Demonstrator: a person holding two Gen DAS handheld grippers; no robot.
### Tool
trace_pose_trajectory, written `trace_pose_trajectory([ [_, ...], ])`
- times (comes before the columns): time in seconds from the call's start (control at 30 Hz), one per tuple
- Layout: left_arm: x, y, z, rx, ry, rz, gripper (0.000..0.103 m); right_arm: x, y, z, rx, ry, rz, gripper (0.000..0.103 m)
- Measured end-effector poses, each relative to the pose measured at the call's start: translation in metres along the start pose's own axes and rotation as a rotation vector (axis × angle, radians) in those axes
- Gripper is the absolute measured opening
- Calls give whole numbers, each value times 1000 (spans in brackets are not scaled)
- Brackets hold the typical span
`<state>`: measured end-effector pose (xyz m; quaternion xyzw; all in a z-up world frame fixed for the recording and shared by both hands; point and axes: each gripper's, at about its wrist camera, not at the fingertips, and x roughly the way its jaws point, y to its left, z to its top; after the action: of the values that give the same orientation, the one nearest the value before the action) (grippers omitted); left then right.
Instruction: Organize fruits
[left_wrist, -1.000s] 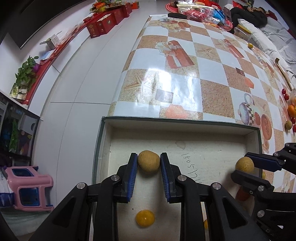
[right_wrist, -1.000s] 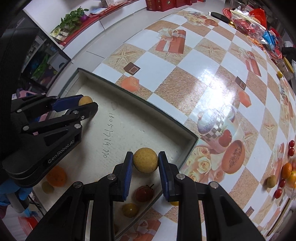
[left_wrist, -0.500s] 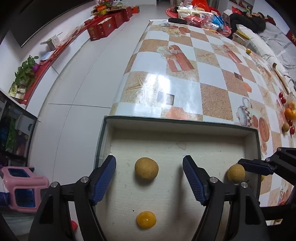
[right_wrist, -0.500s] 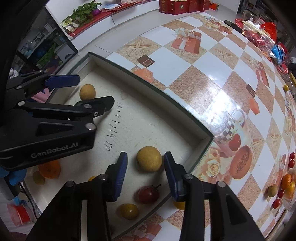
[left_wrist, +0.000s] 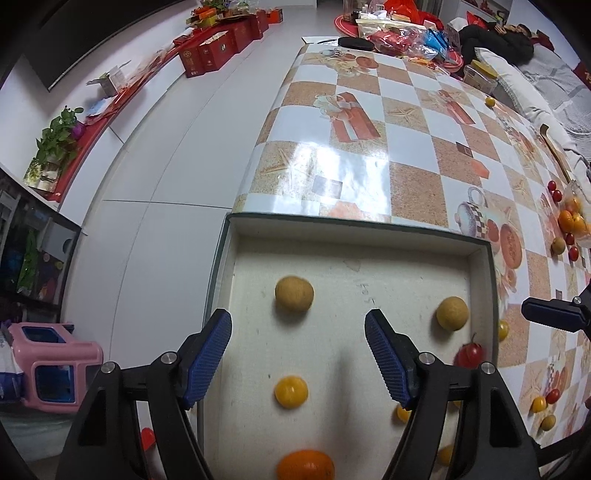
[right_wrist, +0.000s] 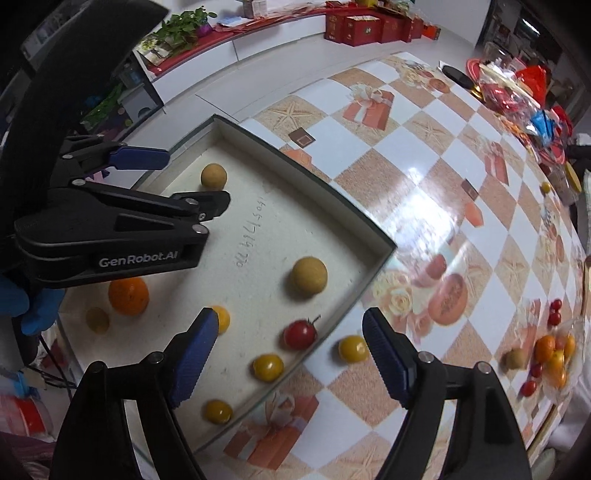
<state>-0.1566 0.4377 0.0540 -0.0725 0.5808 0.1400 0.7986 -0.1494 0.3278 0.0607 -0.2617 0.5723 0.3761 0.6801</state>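
Observation:
A shallow white box (left_wrist: 354, 236) (right_wrist: 373, 254) sits at the table's near corner. Inside lie two tan round fruits (left_wrist: 294, 294) (left_wrist: 452, 313), also in the right wrist view (right_wrist: 213, 175) (right_wrist: 308, 276), an orange (left_wrist: 306, 466) (right_wrist: 128, 295), a red cherry tomato (left_wrist: 469, 354) (right_wrist: 300, 334) and several small yellow fruits (left_wrist: 291, 391) (right_wrist: 268, 367). My left gripper (left_wrist: 297, 360) is open and empty above the box, behind one tan fruit. My right gripper (right_wrist: 286, 354) is open and empty over the box's right edge.
A yellow fruit (right_wrist: 353, 349) lies on the tablecloth just outside the box. A pile of oranges and cherry tomatoes (right_wrist: 550, 354) (left_wrist: 570, 221) sits at the table's right side. Bags and clutter (left_wrist: 399, 33) fill the far end. A pink stool (left_wrist: 55, 365) stands on the floor left.
Both grippers opened, released their tan fruits onto the box floor, and pulled back and up. The fruits now lie free in the box.

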Motion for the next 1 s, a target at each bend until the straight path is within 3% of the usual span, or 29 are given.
trace_pose_trajectory([
  [0.2,-17,-6,-19,1,40,-2,76,-13,-2,-18,71,61,49,86],
  [0.27,-23,-7,-25,-1,50,-12,88,-17,-1,-23,90,77,63,87],
  [0.3,-25,-8,-27,-6,52,-17,103,-21,0,-27,101,86,68,87],
  [0.63,-46,-10,-52,-30,91,2,103,-51,-2,-56,139,132,73,90],
  [0.67,-51,-10,-54,-29,81,7,103,-53,-3,-58,147,134,69,92],
  [0.7,-55,-9,-55,-27,72,13,103,-56,-4,-60,155,142,68,103],
  [0.8,-69,-10,-59,-9,55,28,103,-65,-6,-58,167,131,65,103],
  [1.0,-89,-14,-74,44,111,-15,103,-86,-2,-48,146,113,26,103],
])
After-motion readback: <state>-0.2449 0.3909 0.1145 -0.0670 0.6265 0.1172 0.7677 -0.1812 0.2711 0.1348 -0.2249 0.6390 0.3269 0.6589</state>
